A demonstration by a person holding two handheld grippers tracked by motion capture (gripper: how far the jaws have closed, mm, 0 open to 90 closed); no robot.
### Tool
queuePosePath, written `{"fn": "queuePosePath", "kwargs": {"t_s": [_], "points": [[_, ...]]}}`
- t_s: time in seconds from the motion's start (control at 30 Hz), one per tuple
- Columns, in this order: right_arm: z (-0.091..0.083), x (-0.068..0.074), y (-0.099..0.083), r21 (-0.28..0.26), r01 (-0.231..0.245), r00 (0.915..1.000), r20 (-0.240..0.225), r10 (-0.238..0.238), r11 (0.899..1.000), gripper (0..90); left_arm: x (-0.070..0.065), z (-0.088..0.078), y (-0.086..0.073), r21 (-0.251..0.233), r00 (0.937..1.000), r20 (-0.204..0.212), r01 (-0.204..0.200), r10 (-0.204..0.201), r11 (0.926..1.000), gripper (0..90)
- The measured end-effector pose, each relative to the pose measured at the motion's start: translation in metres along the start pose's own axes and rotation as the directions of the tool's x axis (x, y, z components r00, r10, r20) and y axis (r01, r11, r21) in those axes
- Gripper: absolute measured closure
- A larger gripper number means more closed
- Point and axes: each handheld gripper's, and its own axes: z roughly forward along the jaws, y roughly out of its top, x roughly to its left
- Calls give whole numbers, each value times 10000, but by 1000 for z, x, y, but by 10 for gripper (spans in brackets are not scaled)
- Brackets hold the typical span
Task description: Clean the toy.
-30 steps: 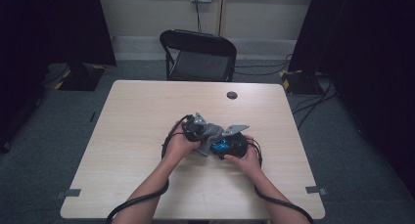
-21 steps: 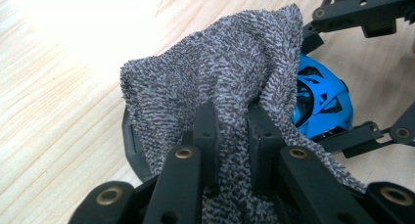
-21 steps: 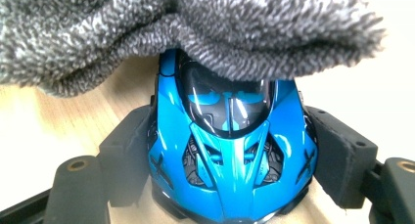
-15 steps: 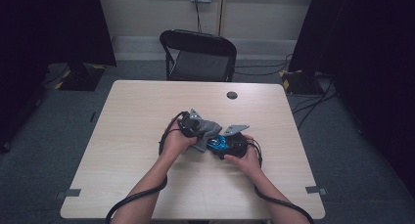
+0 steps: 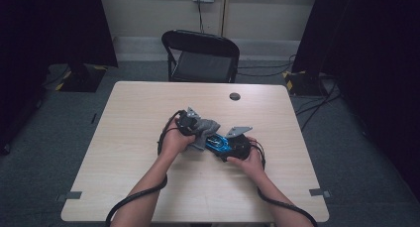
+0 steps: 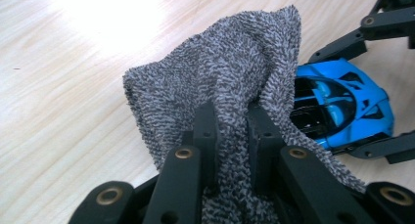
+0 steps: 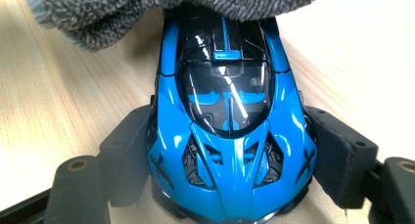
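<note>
Left gripper (image 5: 190, 124): held in the person's left hand (image 5: 174, 142) near the middle of the bench; in the left gripper view its jaws are pinched tight on a fold of the grey cloth.
Right gripper (image 5: 233, 143): held in the person's right hand (image 5: 249, 160), just beside the left one; its jaws stand wide apart and press on the two sides of the toy car near its nose, as the right gripper view shows.
Grey cloth (image 6: 230, 77): a nubby towel-like rag, bunched and rising from the left jaws, its far end draped over the rear of the car; in the right gripper view it (image 7: 147, 9) covers the back of the roof.
Toy car (image 7: 230, 116): glossy blue with black stripes and dark windows, wheels down on the bench, nose toward the right gripper; in the high view it (image 5: 218, 143) lies between the two grippers.
Bench (image 5: 138, 113): pale wood-grain top, the work going on a little right of its centre.
Small dark disc (image 5: 235, 96): sits on the bench near the far edge, well apart from the hands.
Chair (image 5: 200, 56): black folding chair behind the far edge of the bench.
Cables (image 5: 133, 202): one trails from each gripper back along the forearms toward the near edge.
</note>
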Motion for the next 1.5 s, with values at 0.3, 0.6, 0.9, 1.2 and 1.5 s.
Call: {"fn": "queuePosePath", "kwargs": {"t_s": [0.3,0.6,0.9,1.2,1.5], "points": [[0,0,0,-3,-1,10000,1,1,10000,255,5,-2,-2,40,9998,-181,105,-104,9999,777],[0,0,0,-5,-3,10000,2,3,10000,255,15,-5,-4,165,9981,-560,267,-258,9995,776],[0,0,0,-4,-1,10000,-4,1,10000,255,25,-5,-11,262,9970,-599,498,-482,9984,777],[0,0,0,-8,0,10000,0,0,10000,255,35,-9,-16,338,9939,-830,759,-729,9965,778],[0,0,0,-9,0,10000,3,0,10000,255,41,-27,-21,96,9929,-930,749,-737,9971,778]]}}
